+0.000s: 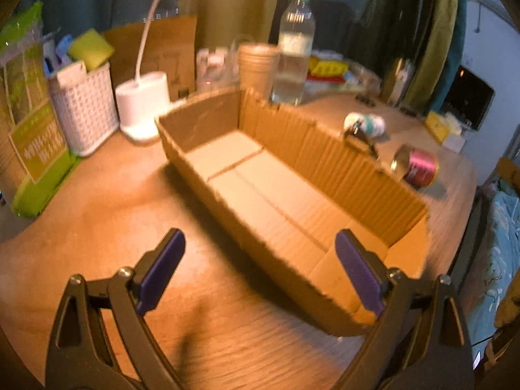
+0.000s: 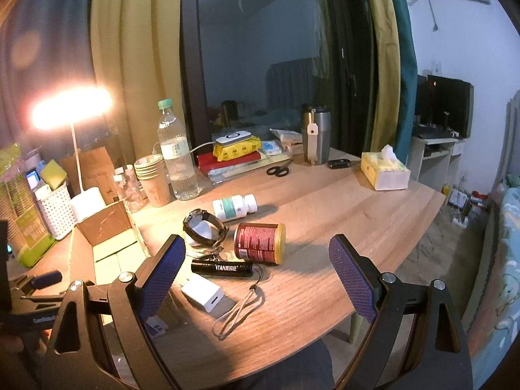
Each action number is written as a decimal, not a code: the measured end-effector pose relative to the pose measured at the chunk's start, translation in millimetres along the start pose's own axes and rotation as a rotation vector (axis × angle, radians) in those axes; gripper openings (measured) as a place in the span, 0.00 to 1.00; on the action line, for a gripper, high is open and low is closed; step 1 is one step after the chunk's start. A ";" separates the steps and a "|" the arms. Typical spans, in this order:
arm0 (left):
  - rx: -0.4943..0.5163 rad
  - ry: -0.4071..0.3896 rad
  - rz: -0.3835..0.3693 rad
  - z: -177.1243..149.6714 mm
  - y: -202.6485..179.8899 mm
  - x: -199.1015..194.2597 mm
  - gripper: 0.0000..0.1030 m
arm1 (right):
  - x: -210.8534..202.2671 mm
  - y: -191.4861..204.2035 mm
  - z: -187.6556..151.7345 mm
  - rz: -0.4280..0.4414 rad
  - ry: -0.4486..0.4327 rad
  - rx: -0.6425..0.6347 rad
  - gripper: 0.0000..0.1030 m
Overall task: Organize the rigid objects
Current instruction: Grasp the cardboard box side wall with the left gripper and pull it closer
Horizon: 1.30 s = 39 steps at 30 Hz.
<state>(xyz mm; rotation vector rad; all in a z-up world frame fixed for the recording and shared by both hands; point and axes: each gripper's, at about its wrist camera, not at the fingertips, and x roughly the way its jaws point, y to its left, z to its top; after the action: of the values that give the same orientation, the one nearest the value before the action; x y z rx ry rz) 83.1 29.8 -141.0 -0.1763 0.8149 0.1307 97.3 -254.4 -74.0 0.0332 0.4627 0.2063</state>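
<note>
Right claw (image 2: 256, 276) hides part of white charger (image 2: 202, 292).

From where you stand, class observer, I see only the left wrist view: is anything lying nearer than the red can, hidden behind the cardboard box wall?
Observer: Yes. A black cylindrical flashlight lies just in front of the red metal can.
Operator: Anything else beside it?
Observer: A small white plastic charger block sits nearer still, close to the long open cardboard box.
Operator: What is that dark thing by the white pill bottle?
Observer: A black wristwatch on a white stand, next to the white pill bottle.
Operator: Is the right gripper holding something?
Observer: No, the right gripper is open and empty.
</note>
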 end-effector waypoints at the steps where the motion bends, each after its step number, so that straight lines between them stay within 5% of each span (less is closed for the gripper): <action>1: 0.001 0.027 0.003 -1.8 -0.3 4.7 0.91 | 0.7 -0.8 -1.0 0.004 0.001 0.001 0.89; 11: -0.015 0.137 -0.010 -5.3 -8.1 14.6 0.78 | -0.8 -11.0 -3.3 0.031 -0.006 0.026 0.89; 15: -0.058 0.216 -0.071 -2.5 -6.5 21.1 0.61 | -1.5 -16.7 -3.6 0.037 -0.011 0.042 0.89; 16: -0.058 0.233 -0.061 -2.0 -7.4 23.2 0.49 | -2.0 -18.0 -3.8 0.038 -0.011 0.043 0.89; 24: -0.019 0.274 -0.011 -0.4 -6.1 32.2 0.21 | -1.5 -26.6 -5.6 0.042 -0.019 0.062 0.89; 39: 0.091 0.231 -0.023 28.7 4.4 59.8 0.11 | 15.9 -23.6 -15.4 0.035 0.026 0.056 0.89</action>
<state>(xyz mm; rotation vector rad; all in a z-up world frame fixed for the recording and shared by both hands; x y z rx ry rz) 143.3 42.9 -166.0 -0.1163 1.0461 0.0517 108.8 -274.4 -96.6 0.0937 0.4938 0.2278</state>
